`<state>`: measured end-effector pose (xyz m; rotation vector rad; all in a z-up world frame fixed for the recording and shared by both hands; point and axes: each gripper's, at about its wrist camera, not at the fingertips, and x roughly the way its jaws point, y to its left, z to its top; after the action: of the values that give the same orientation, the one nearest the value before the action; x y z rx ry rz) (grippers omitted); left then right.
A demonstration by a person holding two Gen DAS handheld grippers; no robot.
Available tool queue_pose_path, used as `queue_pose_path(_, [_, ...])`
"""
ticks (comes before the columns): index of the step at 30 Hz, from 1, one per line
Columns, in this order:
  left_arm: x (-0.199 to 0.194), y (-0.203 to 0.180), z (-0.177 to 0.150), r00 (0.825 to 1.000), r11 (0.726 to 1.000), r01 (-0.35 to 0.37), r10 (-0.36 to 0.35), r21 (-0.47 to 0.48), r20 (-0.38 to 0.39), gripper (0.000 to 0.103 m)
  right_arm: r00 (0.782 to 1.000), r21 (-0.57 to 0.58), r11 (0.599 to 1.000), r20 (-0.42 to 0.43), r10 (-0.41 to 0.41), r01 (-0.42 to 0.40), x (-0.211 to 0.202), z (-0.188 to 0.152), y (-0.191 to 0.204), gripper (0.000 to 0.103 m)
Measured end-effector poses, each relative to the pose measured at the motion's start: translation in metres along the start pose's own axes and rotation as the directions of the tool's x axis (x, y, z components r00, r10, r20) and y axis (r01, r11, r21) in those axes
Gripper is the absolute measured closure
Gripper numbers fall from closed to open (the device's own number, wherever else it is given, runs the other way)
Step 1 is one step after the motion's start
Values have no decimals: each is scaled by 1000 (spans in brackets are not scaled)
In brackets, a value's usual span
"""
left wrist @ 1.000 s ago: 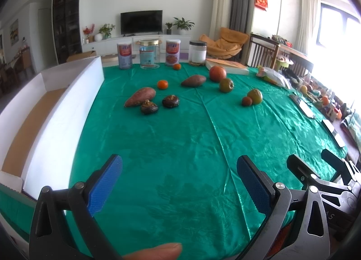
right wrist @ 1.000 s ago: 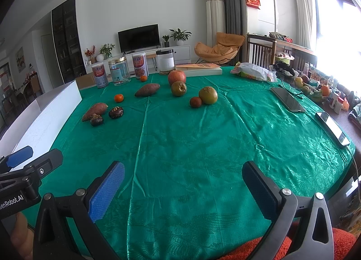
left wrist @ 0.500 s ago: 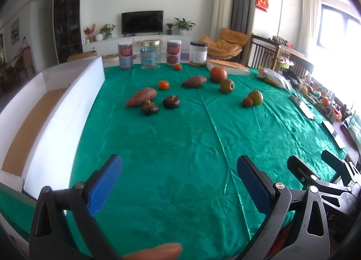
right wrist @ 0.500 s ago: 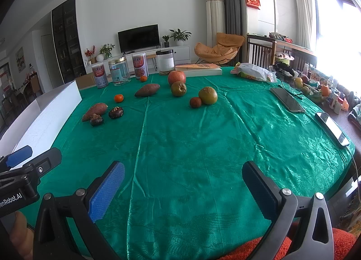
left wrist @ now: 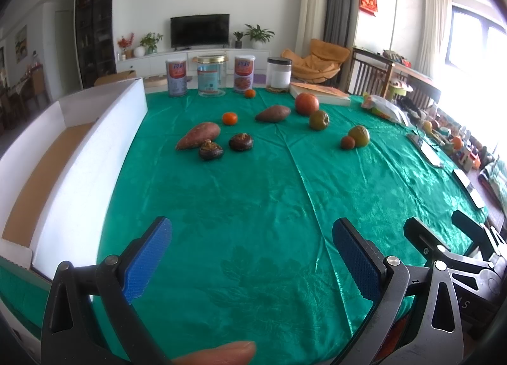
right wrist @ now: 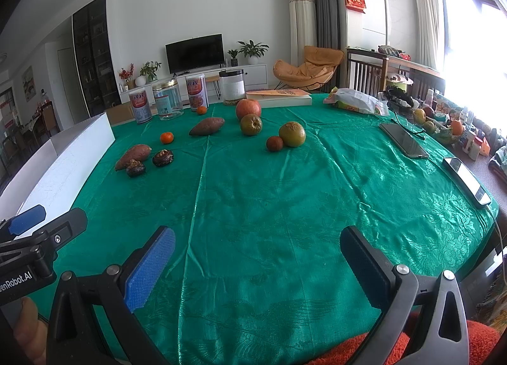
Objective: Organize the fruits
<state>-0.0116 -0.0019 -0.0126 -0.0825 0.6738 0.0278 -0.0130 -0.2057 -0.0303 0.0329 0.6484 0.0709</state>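
Note:
Fruits and vegetables lie at the far side of the green tablecloth (left wrist: 253, 206): a red apple (left wrist: 306, 103), two greenish-brown apples (left wrist: 318, 120) (left wrist: 359, 135), a small dark red fruit (left wrist: 347, 142), two small oranges (left wrist: 229, 118) (left wrist: 250, 93), two sweet potatoes (left wrist: 199, 135) (left wrist: 272, 113) and two dark mushrooms (left wrist: 210, 150) (left wrist: 241, 142). A long white open box (left wrist: 79, 155) stands at the left. My left gripper (left wrist: 252, 254) and right gripper (right wrist: 258, 260) are open and empty above the near edge, far from the fruits. The right view shows the red apple (right wrist: 248, 108) too.
Several jars and cans (left wrist: 210, 74) and a book (left wrist: 320, 94) stand along the far edge. A snack bag (right wrist: 356, 101) and two phones (right wrist: 404, 140) (right wrist: 465, 179) lie at the right. A low cluttered table (right wrist: 456, 130) is beyond the right edge.

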Motion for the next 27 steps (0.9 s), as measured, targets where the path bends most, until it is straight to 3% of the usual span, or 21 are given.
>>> queue_pose_path(13, [0,3,2,1000,1000,-1,1,-4,-9,1,1000,0,1000,-1,0,0,0,0,0,0])
queue_pose_path(16, [-6,7,7,1000,1000,1,-1,-15,-6,1,999,-27,1000,-54,2,-3,-5,12,-1,0])
queue_pose_path(19, [-5,13,8,1000,1000,-26,26,-11,-8,1,964,-179,981,-240,-118,76,-11,42,3,0])
queue_pose_path(20, [0,14,7,999,999,-37,36,-9,-24,1,954,-252,964,-256,-155,89,-19,48,7,0])
queue_pose_path(23, [24,13,2,993,999,-49,49,8,-108,1,955,-374,912,-169,-243,166,-35,55,18,0])
queue_pose_path(24, [33,11,1,989,999,-46,48,19,-139,1,963,-361,920,-153,-223,156,-33,52,18,0])
queue_pose_path(27, [62,3,-2,971,994,-72,87,77,-221,1,981,-273,962,-183,-61,9,0,37,18,0])
